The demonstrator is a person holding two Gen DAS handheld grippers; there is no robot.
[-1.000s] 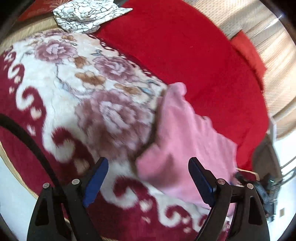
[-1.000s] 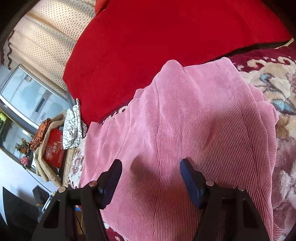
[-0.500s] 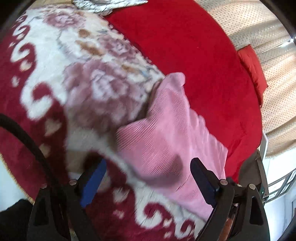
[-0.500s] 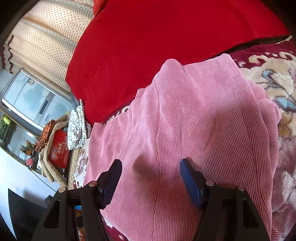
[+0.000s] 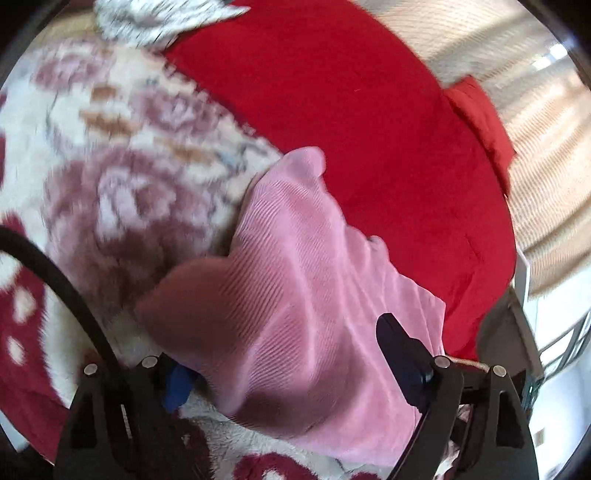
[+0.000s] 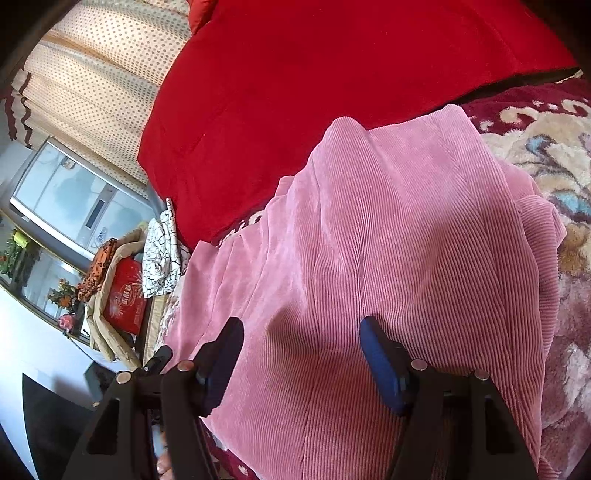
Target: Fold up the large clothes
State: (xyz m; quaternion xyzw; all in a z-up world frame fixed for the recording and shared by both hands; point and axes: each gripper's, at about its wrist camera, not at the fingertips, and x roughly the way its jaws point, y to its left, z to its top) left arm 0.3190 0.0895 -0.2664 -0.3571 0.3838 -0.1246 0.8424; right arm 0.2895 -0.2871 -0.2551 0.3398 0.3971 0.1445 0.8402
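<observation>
A pink corduroy garment (image 5: 295,295) lies partly folded on a floral red-and-cream blanket (image 5: 122,184). My left gripper (image 5: 284,365) is open, its jaws straddling the garment's near corner; the cloth covers most of the left finger (image 5: 177,380). In the right wrist view the same garment (image 6: 388,240) fills the middle. My right gripper (image 6: 303,362) is open and hovers just over the cloth, holding nothing.
A plain red blanket (image 5: 369,129) lies beyond the garment. A white patterned cloth (image 5: 159,18) sits at the far end. A dotted curtain (image 6: 92,74), a grey appliance (image 6: 66,195) and a bag with red and orange items (image 6: 118,291) stand to the left.
My left gripper has moved forward onto the garment's near corner, which now sits between its jaws. The right gripper has barely moved.
</observation>
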